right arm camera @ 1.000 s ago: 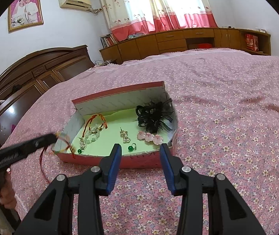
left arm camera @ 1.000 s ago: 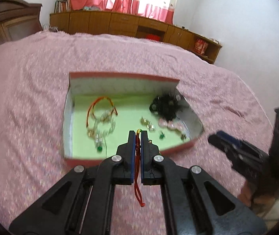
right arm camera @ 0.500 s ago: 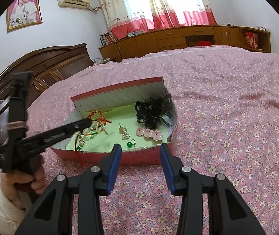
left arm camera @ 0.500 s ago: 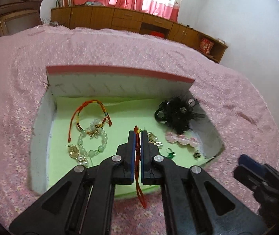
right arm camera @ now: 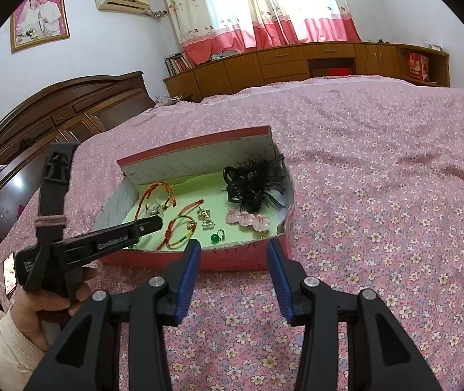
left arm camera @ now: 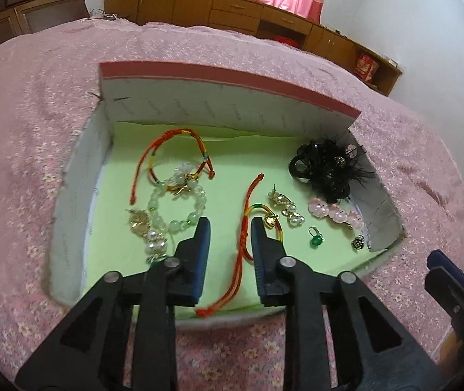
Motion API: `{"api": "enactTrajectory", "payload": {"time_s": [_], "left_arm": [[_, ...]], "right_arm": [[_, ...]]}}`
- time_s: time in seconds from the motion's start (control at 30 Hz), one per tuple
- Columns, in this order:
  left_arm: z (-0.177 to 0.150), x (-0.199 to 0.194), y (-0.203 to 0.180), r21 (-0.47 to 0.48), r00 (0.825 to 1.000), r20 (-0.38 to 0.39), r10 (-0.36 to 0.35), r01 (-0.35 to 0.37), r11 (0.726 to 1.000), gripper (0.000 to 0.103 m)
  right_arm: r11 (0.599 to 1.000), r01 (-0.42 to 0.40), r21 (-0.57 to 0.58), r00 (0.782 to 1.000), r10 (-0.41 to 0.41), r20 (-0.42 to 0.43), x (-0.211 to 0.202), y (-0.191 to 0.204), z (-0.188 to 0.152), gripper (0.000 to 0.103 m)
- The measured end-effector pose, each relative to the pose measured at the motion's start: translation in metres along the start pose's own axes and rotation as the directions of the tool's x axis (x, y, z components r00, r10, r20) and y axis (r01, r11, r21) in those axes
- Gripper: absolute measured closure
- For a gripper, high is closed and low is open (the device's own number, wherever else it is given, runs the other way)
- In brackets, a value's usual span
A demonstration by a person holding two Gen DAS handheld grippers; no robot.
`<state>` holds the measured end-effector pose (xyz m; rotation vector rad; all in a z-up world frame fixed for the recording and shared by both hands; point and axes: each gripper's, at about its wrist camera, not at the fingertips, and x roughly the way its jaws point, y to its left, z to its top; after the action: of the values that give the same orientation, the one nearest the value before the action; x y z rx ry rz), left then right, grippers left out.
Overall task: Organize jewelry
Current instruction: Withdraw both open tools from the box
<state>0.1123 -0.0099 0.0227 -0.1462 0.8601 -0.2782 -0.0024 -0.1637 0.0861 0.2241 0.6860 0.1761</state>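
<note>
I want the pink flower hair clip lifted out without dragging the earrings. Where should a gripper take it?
Grip the pink flower hair clip across its narrow width at the middle flower, coming straight down from above. It lies flat and long on the green lining, close to the box wall, so a side approach is probably blocked.

Jewelry box (left arm camera: 232, 75) on the bed (right arm camera: 378, 169), contents spread across its floor.

In the left wrist view, a cord bracelet (left arm camera: 173, 154) lies at the back left with a bead bracelet (left arm camera: 180, 208) just in front of it. A second cord bracelet (left arm camera: 248, 228) lies in the middle, between the spread fingers of the left gripper (left arm camera: 228, 234). Right of it sit pearl earrings (left arm camera: 285, 208), then a hair clip (left arm camera: 336, 211), with a feathered hair tie (left arm camera: 326, 169) behind. The right gripper (right arm camera: 232, 254) hangs before the box's near wall.
</note>
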Motion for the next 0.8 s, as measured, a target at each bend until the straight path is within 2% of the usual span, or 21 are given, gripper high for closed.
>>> {"api": "enactTrajectory", "payload": {"time_s": [0.17,0.23,0.4,0.57,0.8], "left_arm": [[-0.005,-0.025,-0.001,0.003,0.999,0.038,0.011,-0.011,1.000,0.078],[-0.009,-0.038,-0.003,0.015,0.998,0.061,0.026,-0.027,1.000,0.074],[-0.019,-0.061,-0.005,0.020,0.991,0.112,0.074,-0.077,0.997,0.070],[-0.029,-0.072,-0.002,0.005,0.978,0.163,0.131,-0.134,0.991,0.064],[-0.038,-0.076,0.003,-0.025,0.968,0.196,0.156,-0.154,0.988,0.062]], "right_arm": [[1.000,0.006,-0.002,1.000,-0.006,0.014,-0.005,0.003,0.002,0.050],[1.000,0.007,-0.004,1.000,-0.006,0.020,-0.007,0.004,0.002,0.049],[1.000,0.003,-0.011,0.999,-0.002,0.036,-0.011,0.010,0.002,0.044],[1.000,0.005,-0.015,0.999,-0.005,0.050,-0.015,0.016,-0.003,0.034],[0.999,0.032,-0.033,0.997,-0.030,0.069,-0.014,0.024,-0.011,0.021]]}}
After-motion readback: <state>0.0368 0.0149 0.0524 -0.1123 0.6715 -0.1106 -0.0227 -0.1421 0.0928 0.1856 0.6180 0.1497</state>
